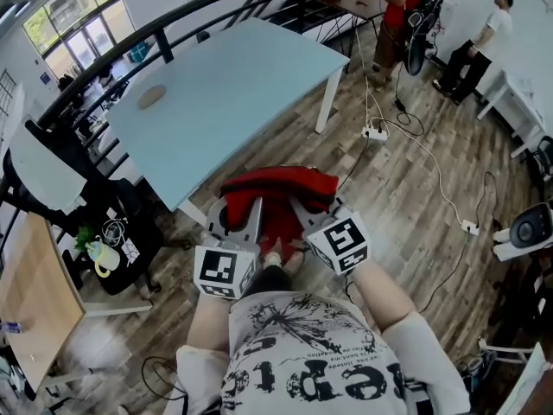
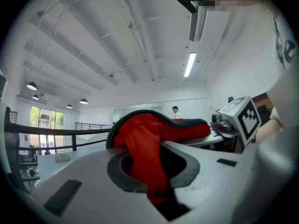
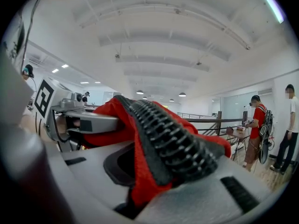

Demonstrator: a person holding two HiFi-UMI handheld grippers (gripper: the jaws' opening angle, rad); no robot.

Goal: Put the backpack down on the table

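Red backpack (image 1: 278,187) held just short of table (image 1: 233,85) — power strip (image 1: 374,132) (white) beyond.

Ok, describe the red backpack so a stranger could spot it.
Start at the large pale blue table. Short of its near edge, the grey left gripper and right gripper pinch a red fabric backpack. Its black zipper trim and being held aloft single it out.

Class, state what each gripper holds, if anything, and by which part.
Both hold the red backpack: the left gripper pinches a fold of red fabric; the right gripper clamps fabric at the black zipper.
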